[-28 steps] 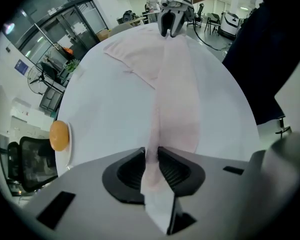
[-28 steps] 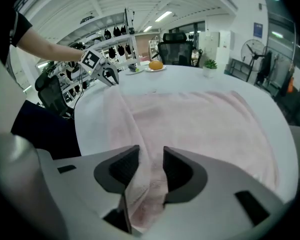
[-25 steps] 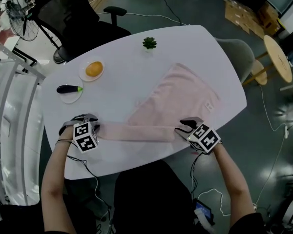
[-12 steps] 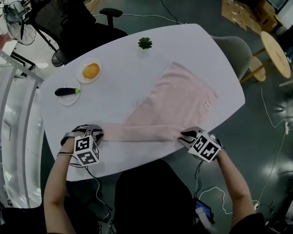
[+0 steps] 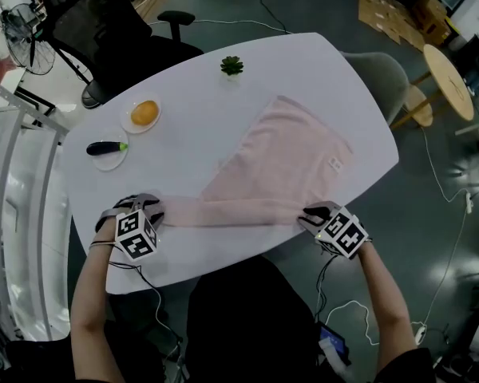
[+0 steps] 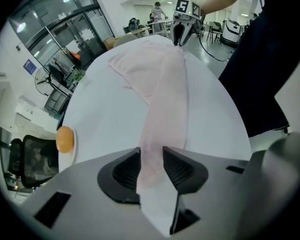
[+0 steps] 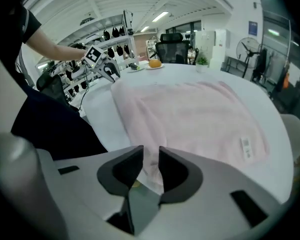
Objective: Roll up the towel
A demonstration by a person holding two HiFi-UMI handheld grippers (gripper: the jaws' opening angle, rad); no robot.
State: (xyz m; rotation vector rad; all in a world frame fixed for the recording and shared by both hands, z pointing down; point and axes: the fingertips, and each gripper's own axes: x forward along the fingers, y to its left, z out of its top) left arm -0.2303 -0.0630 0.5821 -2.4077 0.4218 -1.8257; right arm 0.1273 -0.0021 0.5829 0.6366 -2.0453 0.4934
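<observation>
Near edge of the white table [image 5: 184, 258]: left gripper [image 5: 146, 207] and right gripper [image 5: 313, 215] sit at the two ends of the rolled strip [image 5: 231, 211] along the near side of the pink towel [image 5: 291, 162]. Each pair of jaws pinches its end of the strip, with fabric filling the gap between the pads. Both have just been opening a little, left more than right, cloth in between. Looks like early rolling: thin roll only, most of the towel lies flat beyond it, slanting far-right, label [image 5: 333, 163] near its right side. To do it well, turn both ends together at the same rate, keep the strip taut and straight, and regrip one side at a time so it doesn't unwind. Left end sticks out past the flat part, likely to skew. Far-left and well clear: eggplant [image 5: 105, 147], orange [image 5: 144, 112], small potted plant [image 5: 232, 65].
</observation>
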